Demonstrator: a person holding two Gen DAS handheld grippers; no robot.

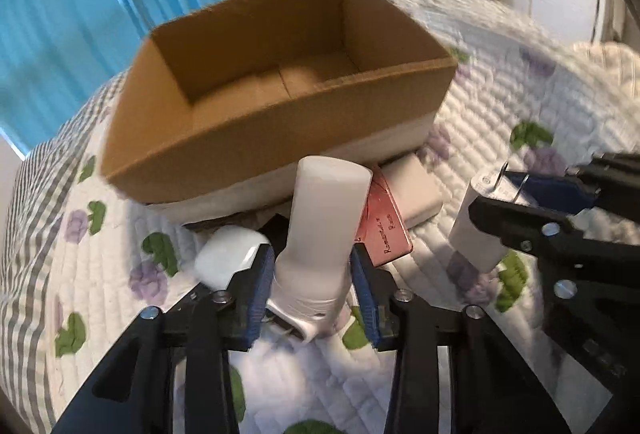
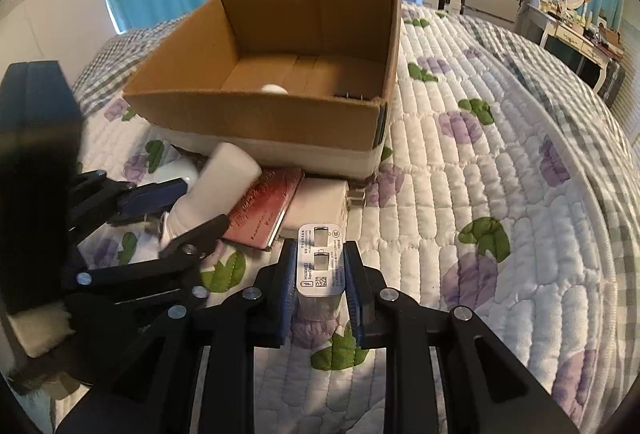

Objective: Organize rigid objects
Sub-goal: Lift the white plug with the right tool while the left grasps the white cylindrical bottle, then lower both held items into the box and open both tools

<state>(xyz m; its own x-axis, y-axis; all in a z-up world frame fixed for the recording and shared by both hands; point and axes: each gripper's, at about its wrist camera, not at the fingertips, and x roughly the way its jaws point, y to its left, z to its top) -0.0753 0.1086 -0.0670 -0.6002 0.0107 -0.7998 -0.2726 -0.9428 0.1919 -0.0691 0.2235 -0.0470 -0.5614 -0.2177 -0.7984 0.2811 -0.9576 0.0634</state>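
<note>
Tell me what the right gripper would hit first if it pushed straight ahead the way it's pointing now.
Probably the flat white block lying just beyond the charger the right gripper holds, then the cardboard box wall behind it. Depth is hard to judge here.

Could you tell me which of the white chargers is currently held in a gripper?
The Huawei charger, clamped in the right gripper; the larger white charger lies loose on the quilt.

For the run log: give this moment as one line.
left gripper: shut on white bottle | right gripper: shut on charger | cardboard box: open, ahead on quilt
</note>
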